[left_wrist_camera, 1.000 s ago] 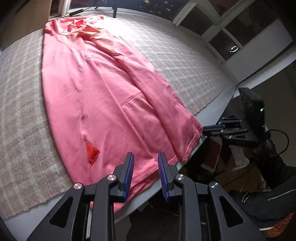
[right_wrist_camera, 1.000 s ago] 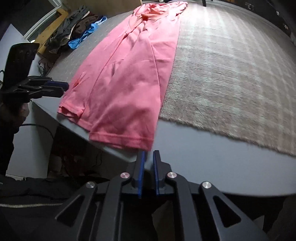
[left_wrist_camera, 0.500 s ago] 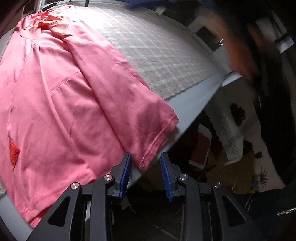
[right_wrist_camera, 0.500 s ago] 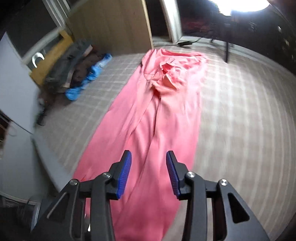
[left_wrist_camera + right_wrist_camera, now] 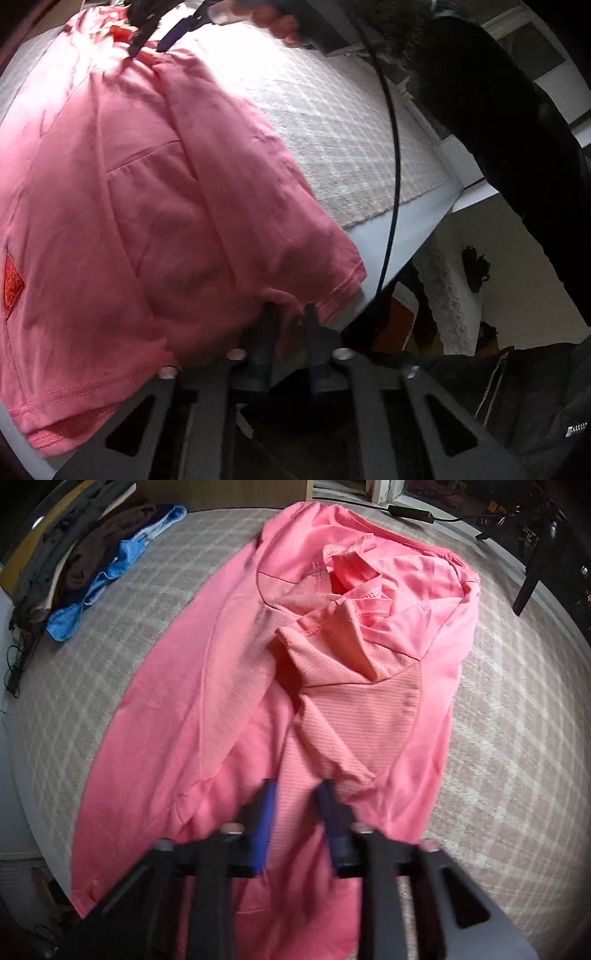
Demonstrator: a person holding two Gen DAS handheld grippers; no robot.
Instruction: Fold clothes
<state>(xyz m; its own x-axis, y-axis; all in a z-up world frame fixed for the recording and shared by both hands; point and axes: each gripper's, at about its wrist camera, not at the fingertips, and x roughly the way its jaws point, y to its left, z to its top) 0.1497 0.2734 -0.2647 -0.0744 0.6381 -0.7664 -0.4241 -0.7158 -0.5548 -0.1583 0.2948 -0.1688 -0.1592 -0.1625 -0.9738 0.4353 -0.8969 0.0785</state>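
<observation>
A pink shirt (image 5: 147, 184) lies lengthwise on a checked cloth (image 5: 332, 129) that covers the table. In the left wrist view my left gripper (image 5: 288, 308) is shut on the shirt's bottom hem at the table's near edge, and the fabric puckers between its fingertips. From the right wrist view, my right gripper (image 5: 297, 794) points down over the shirt's (image 5: 240, 701) upper part, just below the crumpled collar (image 5: 351, 590). Its jaws are closing with mesh fabric between them, and the pads stand apart. The right gripper (image 5: 147, 48) also shows at the shirt's far end.
A pile of dark and blue clothes (image 5: 92, 561) lies at the far left of the cloth (image 5: 517, 738). The white table edge (image 5: 406, 229) drops off right of the hem. A black cable (image 5: 395, 147) and a person's dark sleeve (image 5: 498, 110) hang over it.
My left gripper came down to the hem and closed on it. My right gripper swung from the near table edge out over the shirt to its collar end, opened, and is narrowing again.
</observation>
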